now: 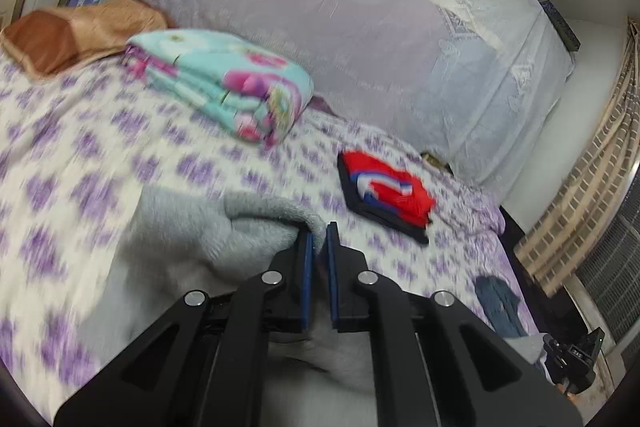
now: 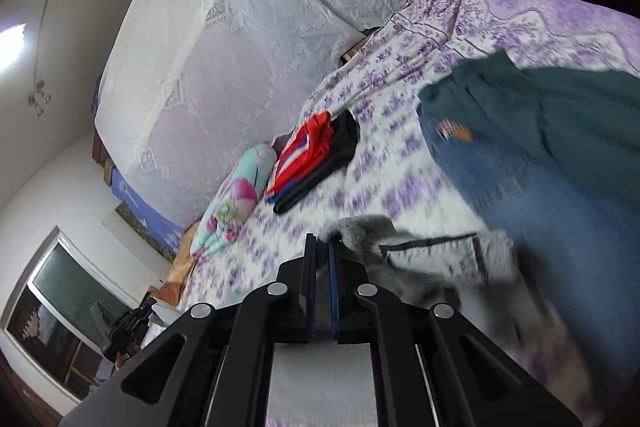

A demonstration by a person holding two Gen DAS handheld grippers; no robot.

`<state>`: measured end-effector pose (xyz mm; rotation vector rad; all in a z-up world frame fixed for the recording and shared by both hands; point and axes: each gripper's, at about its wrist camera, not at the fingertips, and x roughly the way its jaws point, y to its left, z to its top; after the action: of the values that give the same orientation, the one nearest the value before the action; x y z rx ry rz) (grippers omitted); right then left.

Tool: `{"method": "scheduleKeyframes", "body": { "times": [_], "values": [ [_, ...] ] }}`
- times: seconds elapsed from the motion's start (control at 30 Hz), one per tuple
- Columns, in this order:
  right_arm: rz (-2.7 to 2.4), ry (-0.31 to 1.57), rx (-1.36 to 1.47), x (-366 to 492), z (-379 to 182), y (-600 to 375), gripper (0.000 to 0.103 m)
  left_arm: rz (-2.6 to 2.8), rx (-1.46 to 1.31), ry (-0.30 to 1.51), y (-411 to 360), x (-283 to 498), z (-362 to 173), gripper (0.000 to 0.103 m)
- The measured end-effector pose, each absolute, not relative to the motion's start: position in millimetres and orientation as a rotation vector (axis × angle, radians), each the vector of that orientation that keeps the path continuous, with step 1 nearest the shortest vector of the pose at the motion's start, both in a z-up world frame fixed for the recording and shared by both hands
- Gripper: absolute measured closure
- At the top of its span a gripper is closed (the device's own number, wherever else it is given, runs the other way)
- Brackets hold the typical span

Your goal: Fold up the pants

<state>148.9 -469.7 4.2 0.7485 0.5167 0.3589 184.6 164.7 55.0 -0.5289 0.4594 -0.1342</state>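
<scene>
**Both grippers clamped on the grey pants, fold under way**

Nearest in, the left gripper (image 1: 318, 239) had its jaws clenched on the grey pants (image 1: 192, 243), and the right gripper (image 2: 322, 247) pinched another edge. The cloth hung just above the bed (image 1: 80, 147). Next, likely: carry both edges over evenly. Farther off sat a folded red garment (image 1: 384, 193).

A folded floral blanket (image 1: 224, 83) in teal and pink lies at the upper left of the left view on the purple-patterned bed (image 1: 80, 155), with a tan pillow (image 1: 76, 35) behind it. A folded red and dark garment (image 1: 384, 195) sits right of centre. White lace netting (image 1: 360, 27) hangs behind. Jeans (image 2: 560, 195) fill the right view's right side.
</scene>
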Motion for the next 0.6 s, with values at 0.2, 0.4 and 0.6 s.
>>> {"method": "scheduleKeyframes", "body": {
  "times": [0.2,0.4,0.6],
  "values": [
    [0.337,0.600,0.770,270,2,-474,0.097,-0.065,-0.581,0.512,174,294,66,0.097],
    [0.120,0.747,0.625,396,-42,-448,0.052,0.073,-0.593,0.726,178,386,-21,0.081],
    [0.074,0.572,0.430,356,-17,-438,0.050,0.012,-0.564,0.683,176,380,-27,0.047]
  ]
}}
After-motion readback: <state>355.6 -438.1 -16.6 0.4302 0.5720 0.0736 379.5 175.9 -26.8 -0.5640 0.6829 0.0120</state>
